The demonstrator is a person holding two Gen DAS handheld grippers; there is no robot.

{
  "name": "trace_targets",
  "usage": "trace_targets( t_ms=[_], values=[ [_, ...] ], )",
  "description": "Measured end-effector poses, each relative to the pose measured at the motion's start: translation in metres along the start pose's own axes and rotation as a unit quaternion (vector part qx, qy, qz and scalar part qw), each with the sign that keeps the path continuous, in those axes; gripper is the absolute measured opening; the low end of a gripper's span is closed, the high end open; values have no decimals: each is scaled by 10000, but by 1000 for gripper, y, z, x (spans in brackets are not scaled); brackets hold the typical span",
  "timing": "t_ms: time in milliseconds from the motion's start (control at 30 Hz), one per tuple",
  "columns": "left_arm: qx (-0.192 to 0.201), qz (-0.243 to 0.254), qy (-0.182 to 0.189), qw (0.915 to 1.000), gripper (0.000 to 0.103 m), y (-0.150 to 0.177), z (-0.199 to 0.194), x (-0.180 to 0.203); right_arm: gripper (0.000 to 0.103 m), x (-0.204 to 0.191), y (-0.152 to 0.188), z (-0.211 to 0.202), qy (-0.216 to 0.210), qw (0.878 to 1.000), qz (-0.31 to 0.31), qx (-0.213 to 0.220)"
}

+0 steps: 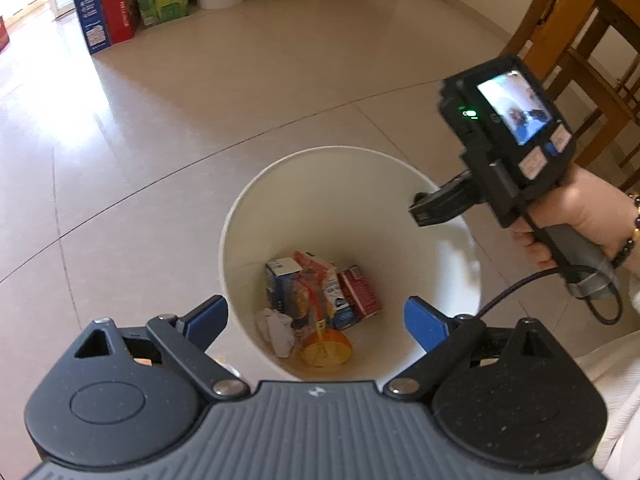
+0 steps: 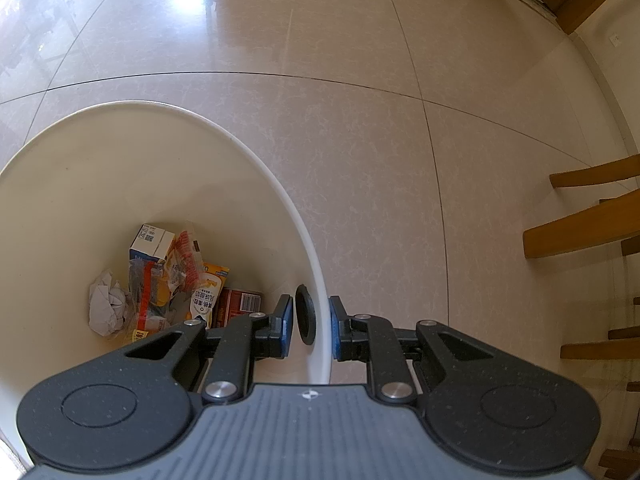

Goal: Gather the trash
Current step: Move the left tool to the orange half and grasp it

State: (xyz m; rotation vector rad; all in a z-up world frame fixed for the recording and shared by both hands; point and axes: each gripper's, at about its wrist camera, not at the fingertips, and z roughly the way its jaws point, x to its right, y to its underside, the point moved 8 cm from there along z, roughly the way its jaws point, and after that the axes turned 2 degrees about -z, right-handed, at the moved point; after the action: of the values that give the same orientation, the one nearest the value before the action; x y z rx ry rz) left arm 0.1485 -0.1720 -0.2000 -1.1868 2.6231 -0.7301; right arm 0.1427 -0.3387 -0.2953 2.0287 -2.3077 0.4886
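1. While the left tool [image 1: 316, 316] hangs spread wide and empty over the bin [image 1: 256, 184], trash [image 1: 316, 300] lies at its bottom.
2. Right tool [image 2: 310, 326] clamps the bin's rim at 3 o'clock.

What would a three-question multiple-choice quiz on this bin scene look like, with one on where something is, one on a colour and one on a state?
1. Where does the crumpled white paper lie?
A. on the floor tiles
B. at the bottom of the white bin
C. on a chair

2. What colour are the pads of the left gripper?
A. blue
B. green
C. yellow

3. How does the right gripper stand?
A. wide open above the floor
B. closed on a red box
C. closed over the bin's wall

Answers:
1 B: the paper sits beside the cartons inside the bin.
2 A: both pads show blue in the left wrist view.
3 C: one finger is inside the wall and one outside, pads against it.
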Motion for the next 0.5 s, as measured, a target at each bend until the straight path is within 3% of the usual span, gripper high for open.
trace_targets(
  t_ms=[300,500],
  values=[
    [-86,-520,-348,9980,95,34,7,-59,23,-1,0,0,17,10000,-22,6],
    [-162,-1329,-513,9897,95,83,21,-121,23,-3,2,0,93,9999,-113,61]
  ],
)
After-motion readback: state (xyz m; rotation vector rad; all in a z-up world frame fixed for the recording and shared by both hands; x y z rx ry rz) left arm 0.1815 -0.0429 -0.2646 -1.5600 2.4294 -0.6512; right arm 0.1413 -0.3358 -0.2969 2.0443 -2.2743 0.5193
